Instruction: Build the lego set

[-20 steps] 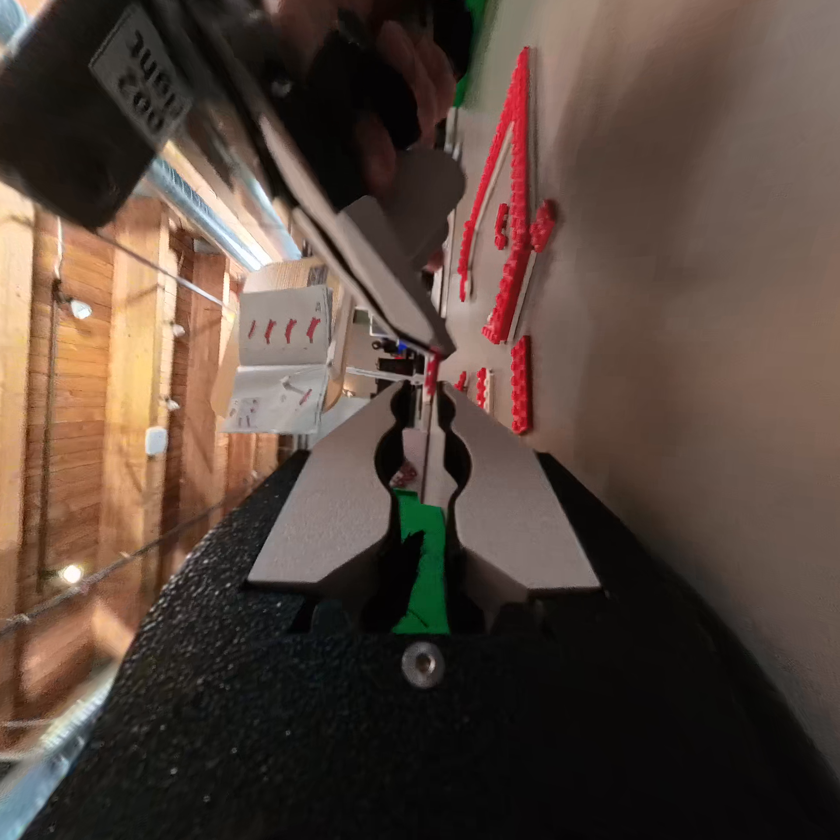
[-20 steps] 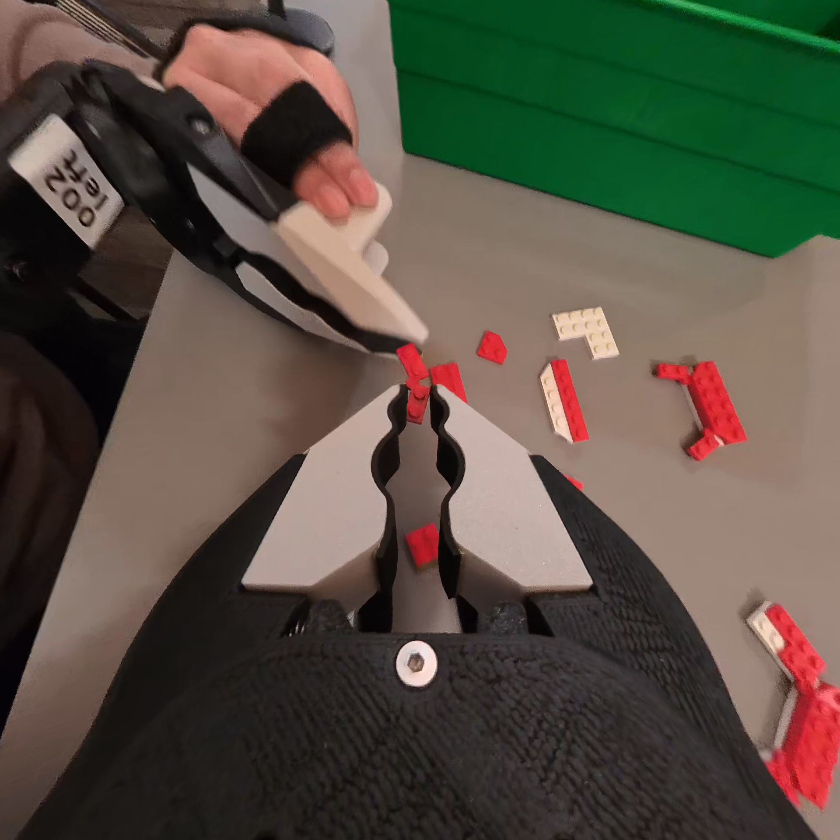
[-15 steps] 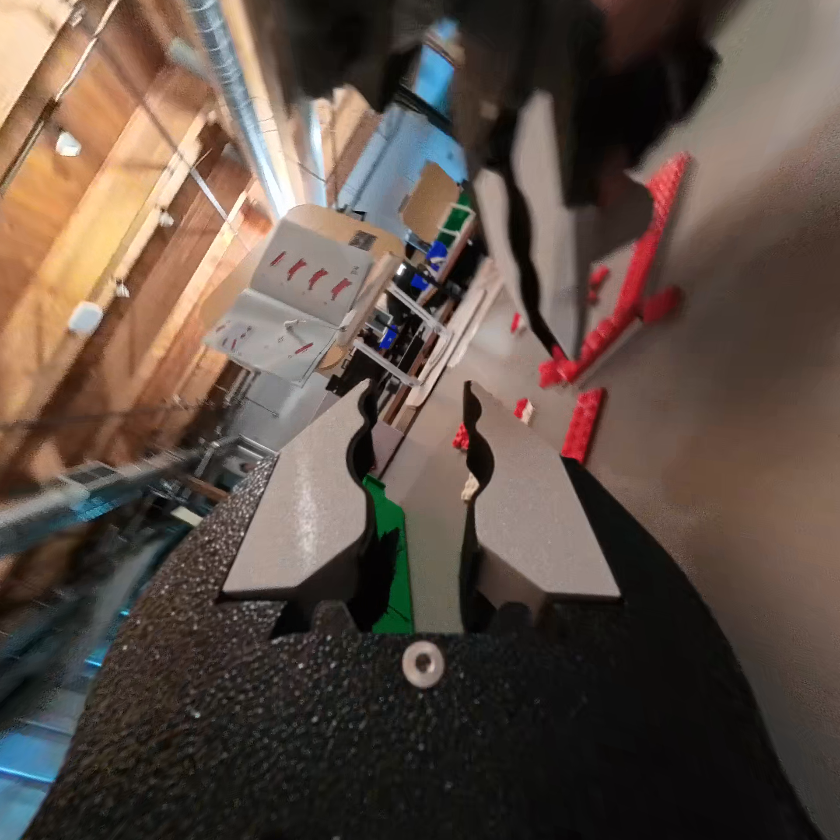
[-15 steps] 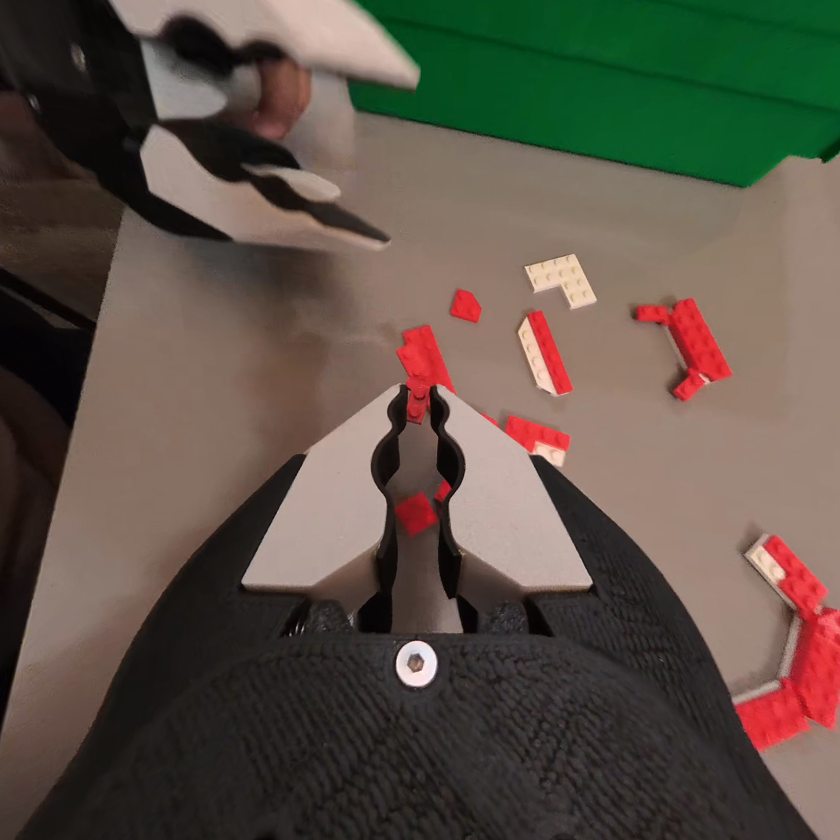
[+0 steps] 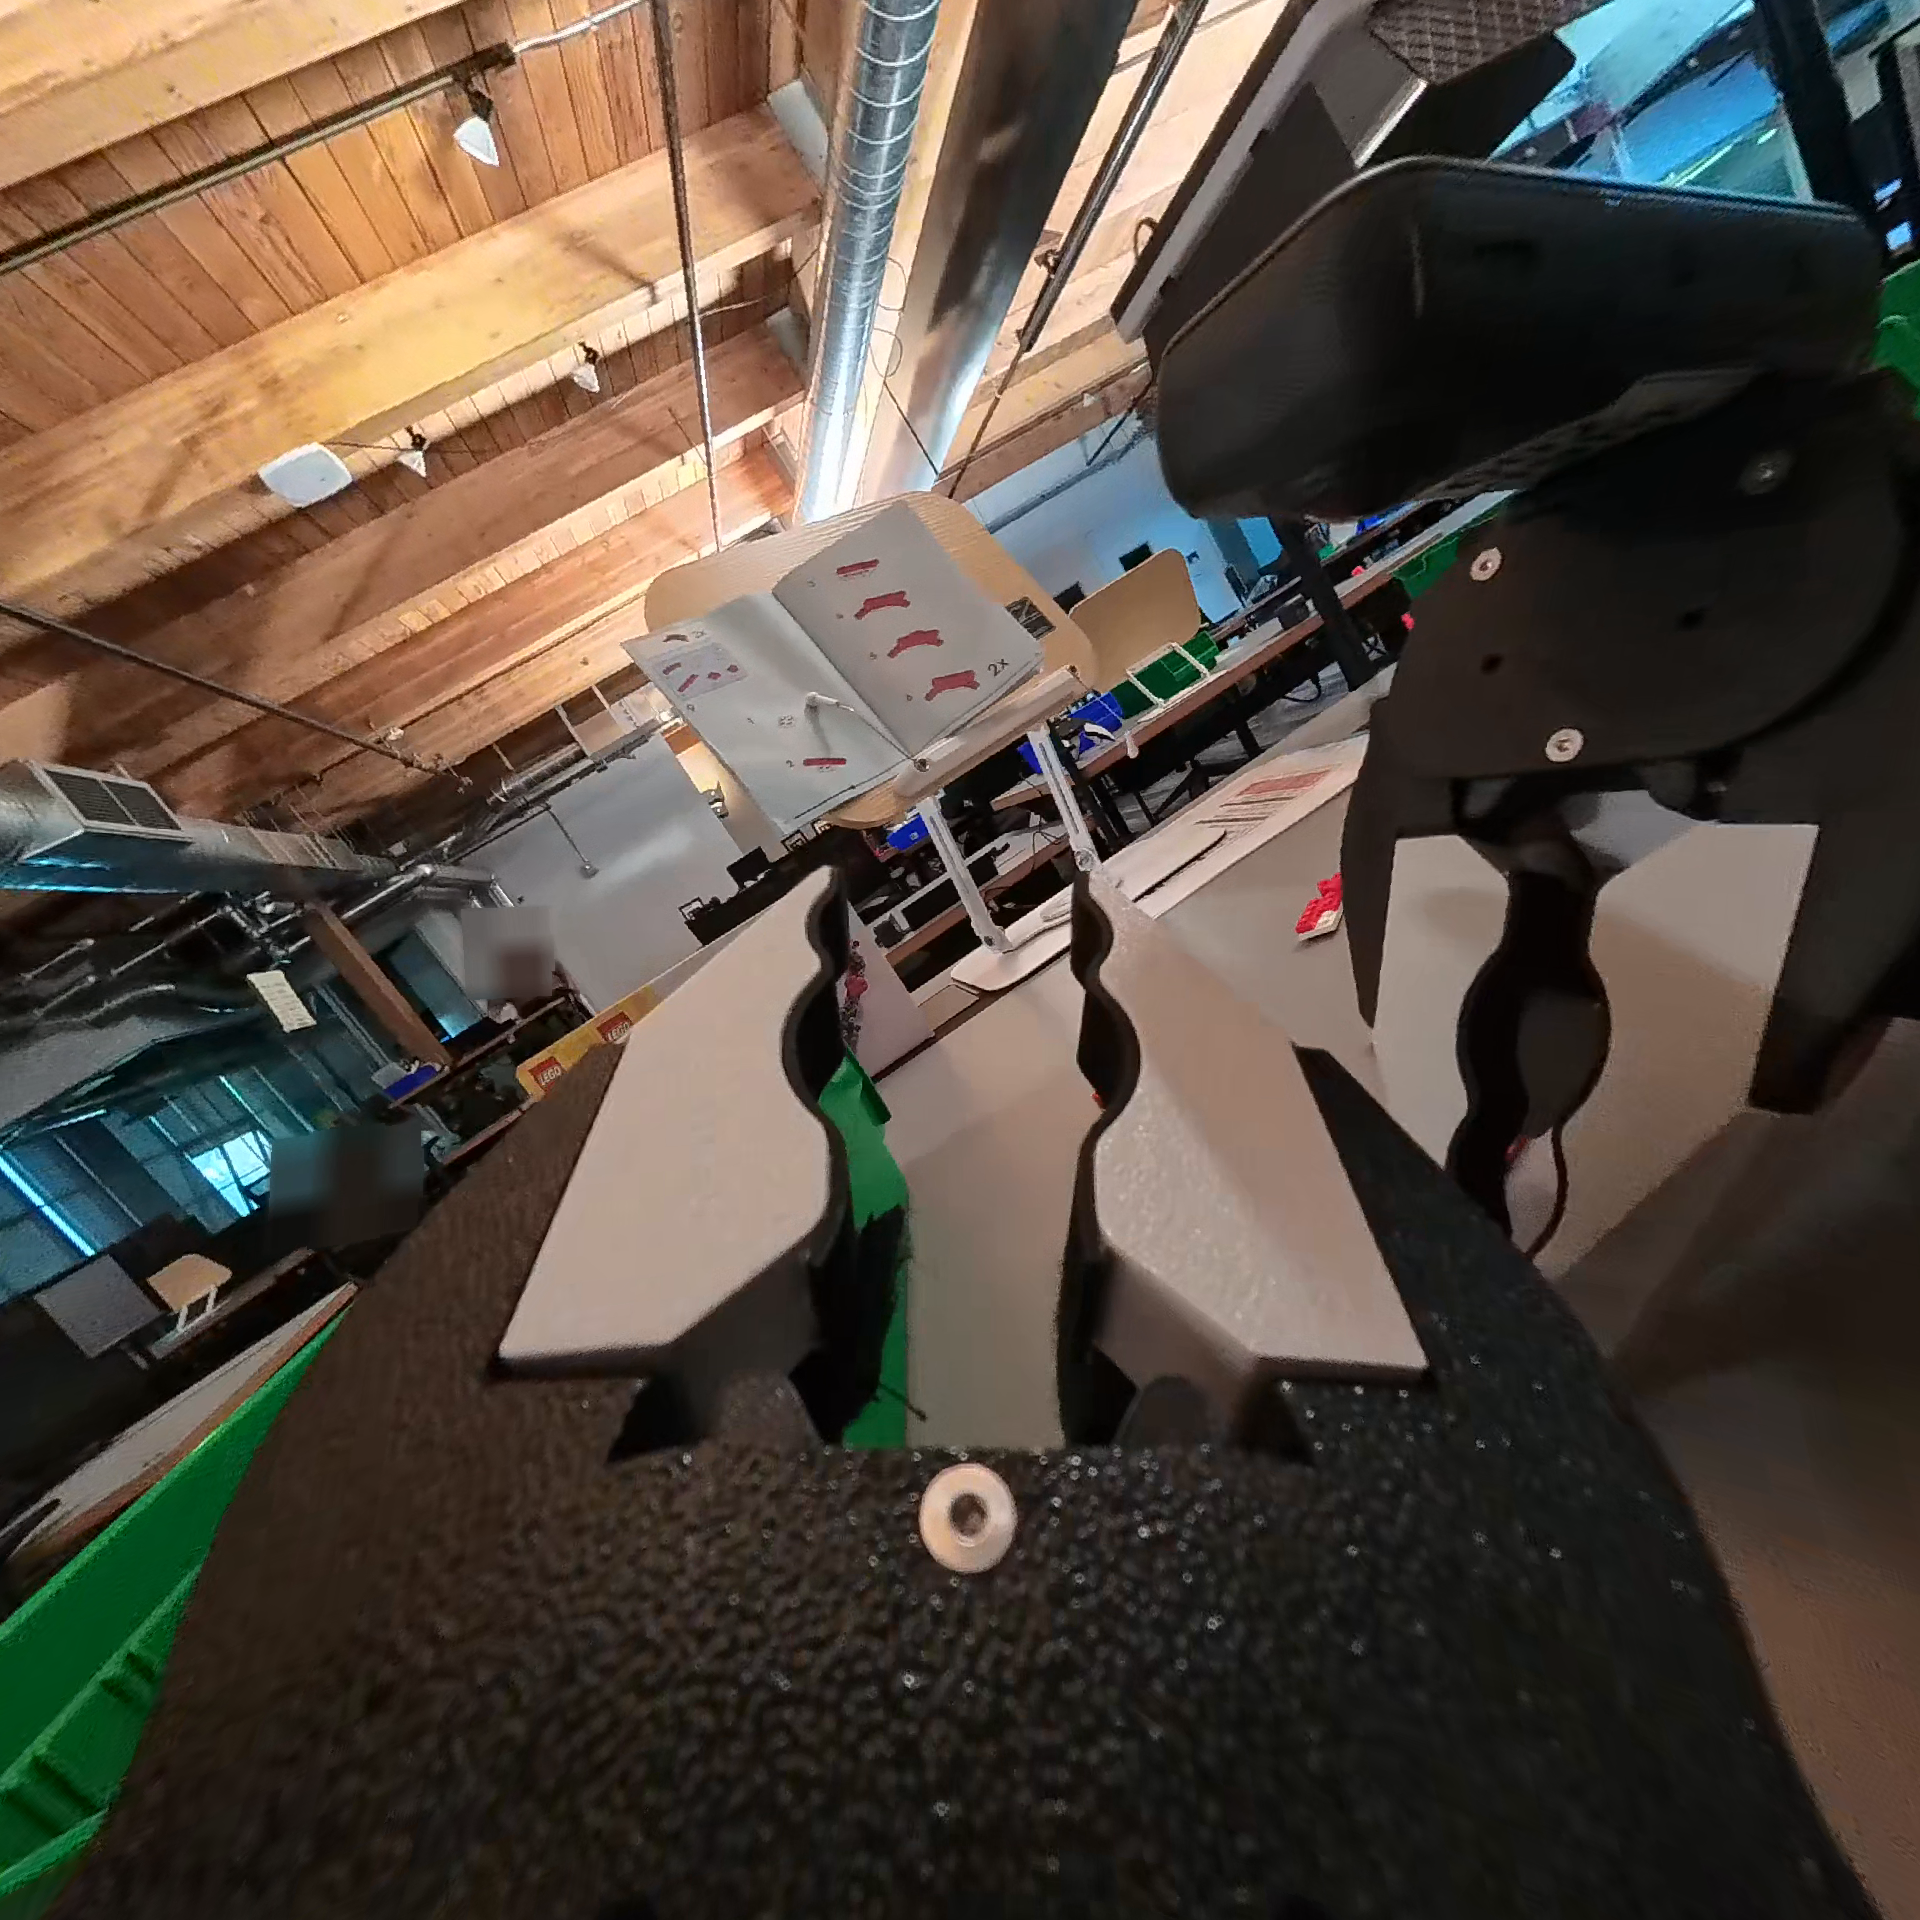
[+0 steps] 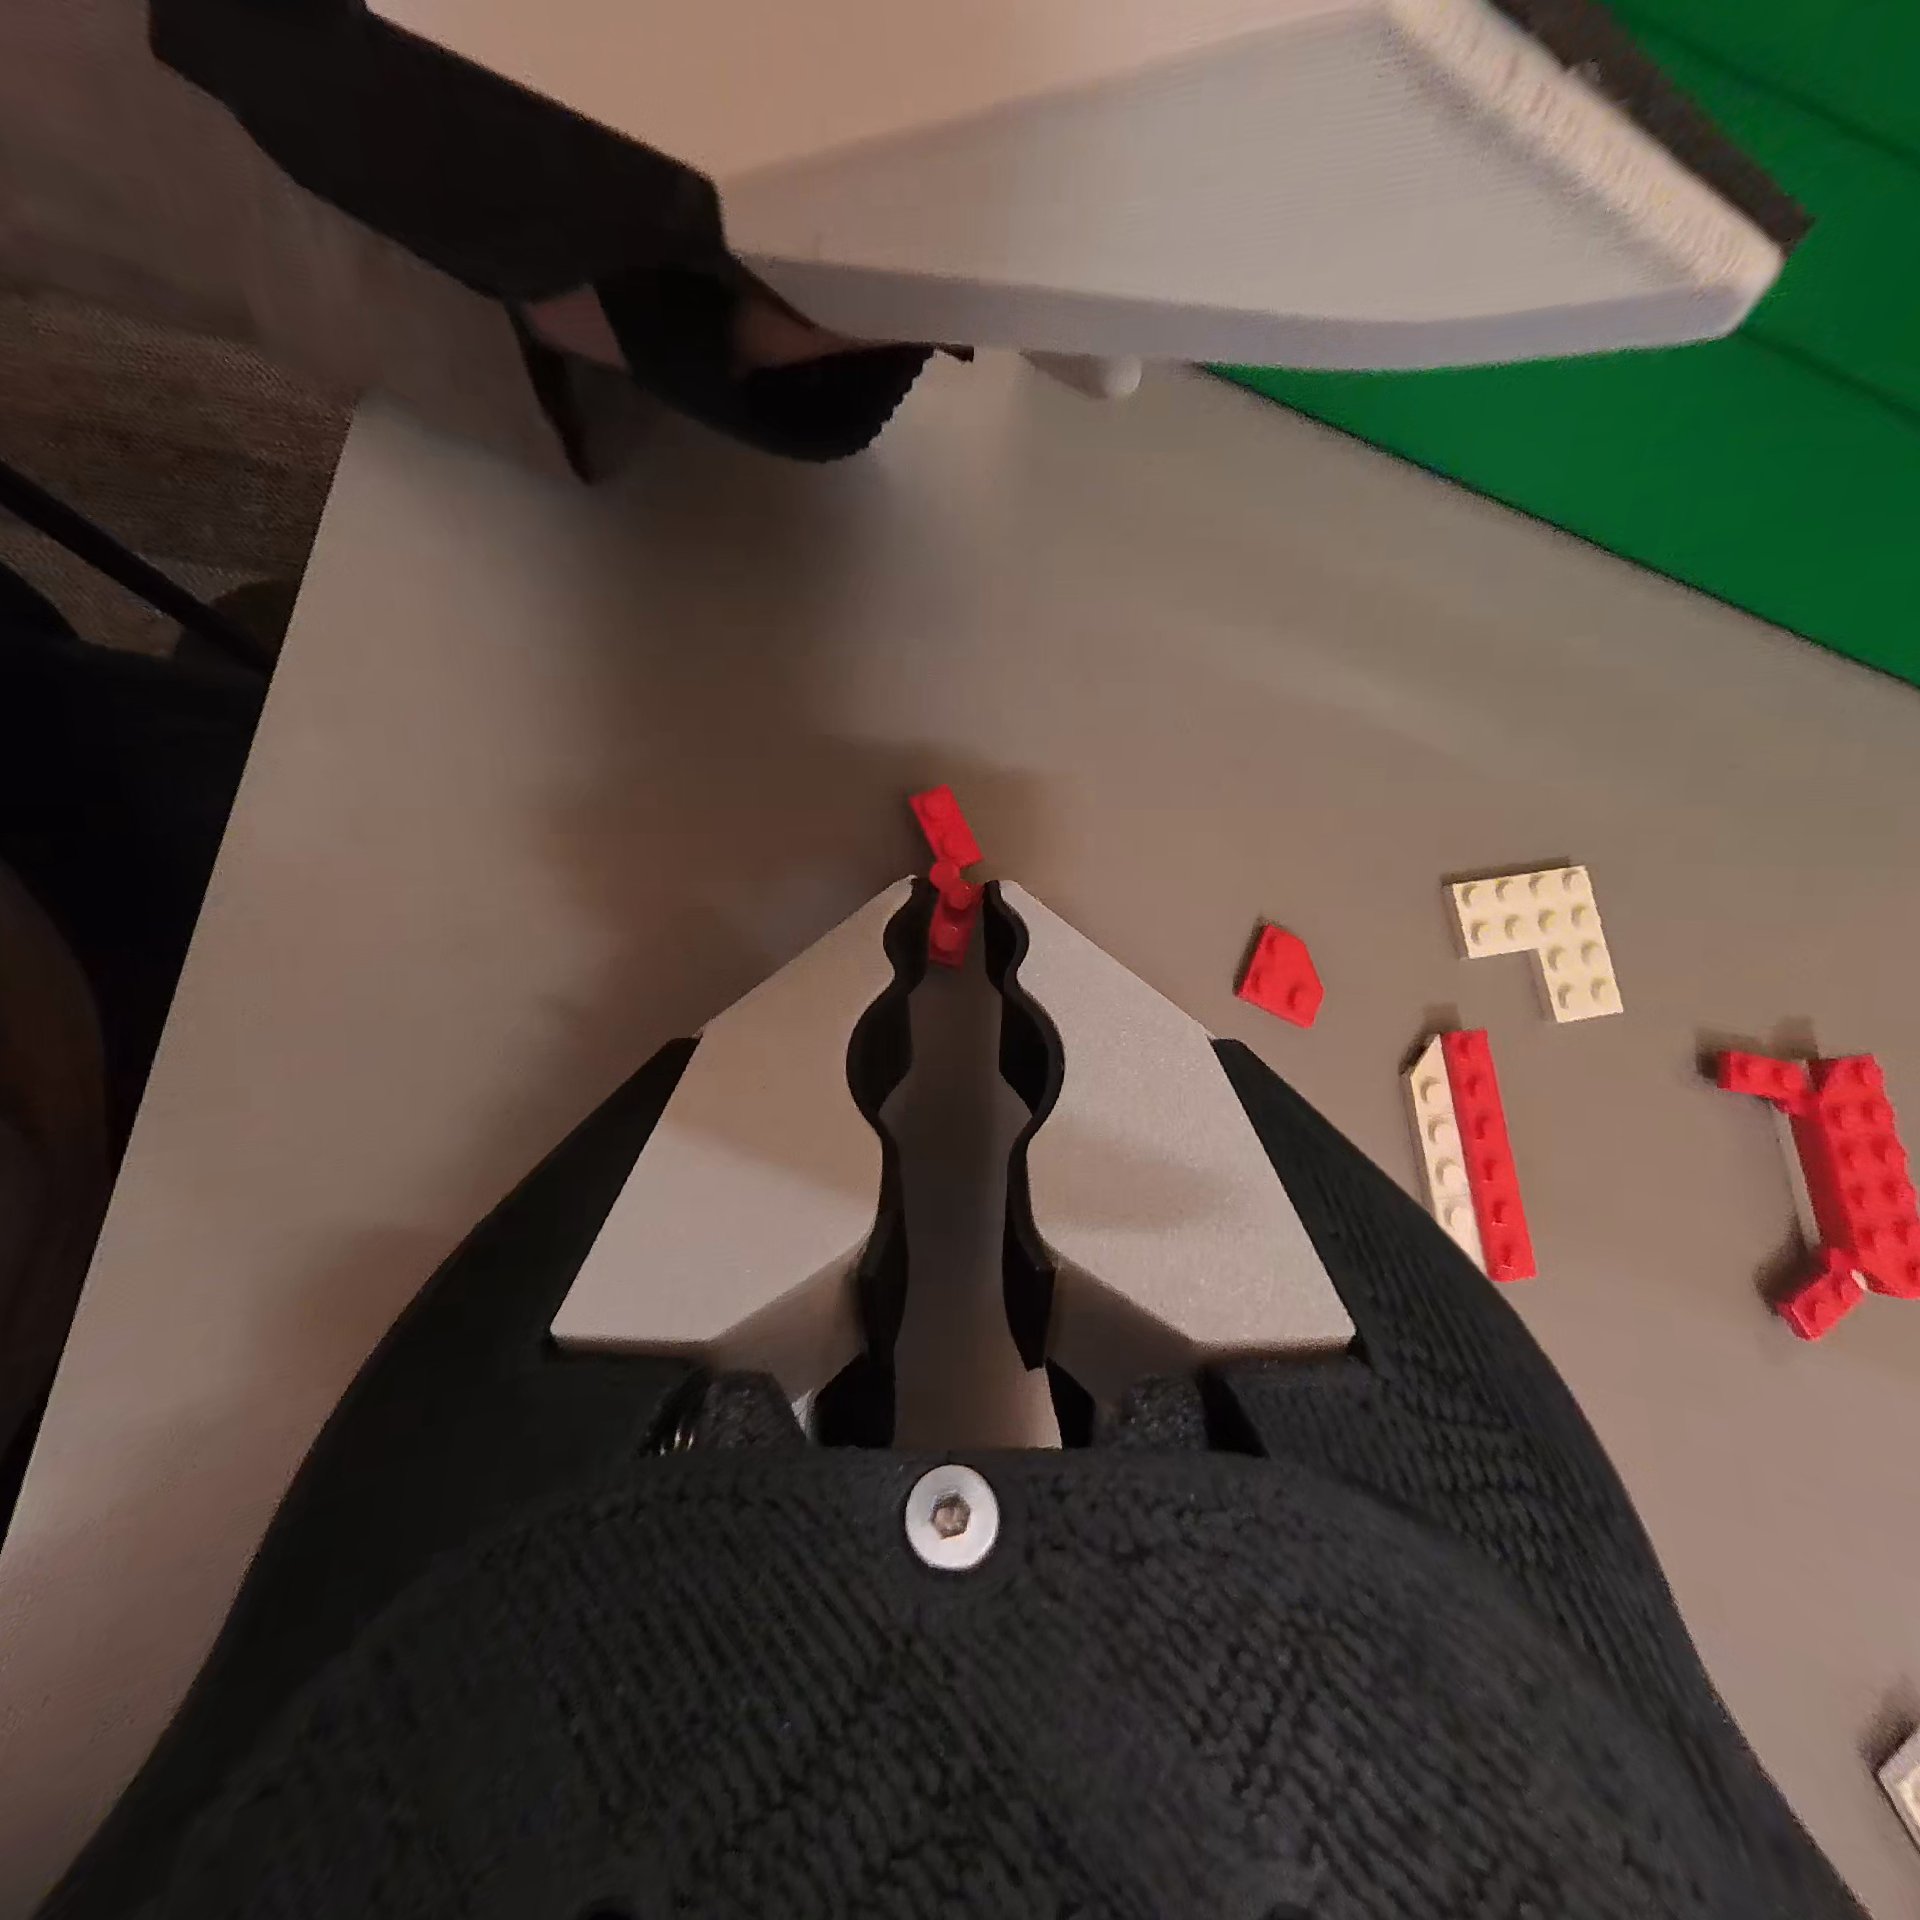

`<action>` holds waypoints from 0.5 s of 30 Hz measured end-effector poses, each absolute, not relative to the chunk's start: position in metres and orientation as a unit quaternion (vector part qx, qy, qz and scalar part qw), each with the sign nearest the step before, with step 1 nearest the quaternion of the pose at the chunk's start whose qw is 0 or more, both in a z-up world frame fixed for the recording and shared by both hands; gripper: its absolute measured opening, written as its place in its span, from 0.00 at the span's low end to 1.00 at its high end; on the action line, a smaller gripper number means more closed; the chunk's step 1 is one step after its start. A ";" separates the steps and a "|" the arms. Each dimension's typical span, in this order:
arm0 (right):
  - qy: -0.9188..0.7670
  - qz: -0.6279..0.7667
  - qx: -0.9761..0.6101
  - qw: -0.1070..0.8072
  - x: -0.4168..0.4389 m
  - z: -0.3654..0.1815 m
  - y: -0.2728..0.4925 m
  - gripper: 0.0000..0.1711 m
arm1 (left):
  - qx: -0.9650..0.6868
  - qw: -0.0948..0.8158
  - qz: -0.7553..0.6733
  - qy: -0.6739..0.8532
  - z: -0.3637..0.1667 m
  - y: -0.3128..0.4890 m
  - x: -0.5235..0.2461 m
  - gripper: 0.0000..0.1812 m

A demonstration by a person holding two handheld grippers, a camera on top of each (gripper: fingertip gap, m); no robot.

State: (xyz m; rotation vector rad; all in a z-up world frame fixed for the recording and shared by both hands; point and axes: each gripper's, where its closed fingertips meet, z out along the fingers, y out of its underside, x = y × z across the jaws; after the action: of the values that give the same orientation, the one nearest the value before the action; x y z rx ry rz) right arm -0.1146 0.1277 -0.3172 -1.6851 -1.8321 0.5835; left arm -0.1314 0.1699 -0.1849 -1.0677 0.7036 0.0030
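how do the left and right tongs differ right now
The left tongs are open with nothing between the jaws; the right tongs are shut on a small red piece. The left tongs point out across the room toward the booklet; the right tongs point down at the table. In the right wrist view the left tongs sit above the right ones. Both have pale grey fingers with wavy black inner edges.

In my right wrist view, the left gripper's pale finger (image 6: 1195,197) is blurring and running off the top edge. The green bin (image 6: 1714,468) is smearing out of focus. A red-and-white lego assembly (image 6: 1860,1195) is getting cut by the right edge. In my left wrist view, mosaic patches are covering distant figures.
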 end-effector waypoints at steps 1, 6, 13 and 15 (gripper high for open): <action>-0.687 0.218 -0.631 0.287 -0.115 -0.318 0.128 0.06 | -0.498 0.802 0.001 0.330 -0.185 0.170 -0.131 0.23; -0.687 0.227 -0.632 0.280 -0.118 -0.320 0.125 0.07 | -0.500 0.798 0.002 0.336 -0.187 0.171 -0.129 0.22; -0.681 0.247 -0.628 0.284 -0.119 -0.317 0.123 0.17 | -0.504 0.796 0.002 0.336 -0.188 0.173 -0.129 0.23; -0.678 0.265 -0.620 0.291 -0.118 -0.308 0.119 0.17 | -0.504 0.795 0.002 0.337 -0.189 0.173 -0.128 0.22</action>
State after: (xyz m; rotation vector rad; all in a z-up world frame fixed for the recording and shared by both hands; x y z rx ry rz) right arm -0.1184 0.1192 -0.3082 -1.6538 -1.8080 0.7063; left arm -0.1284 0.1731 -0.1888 -1.0840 0.7244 0.0050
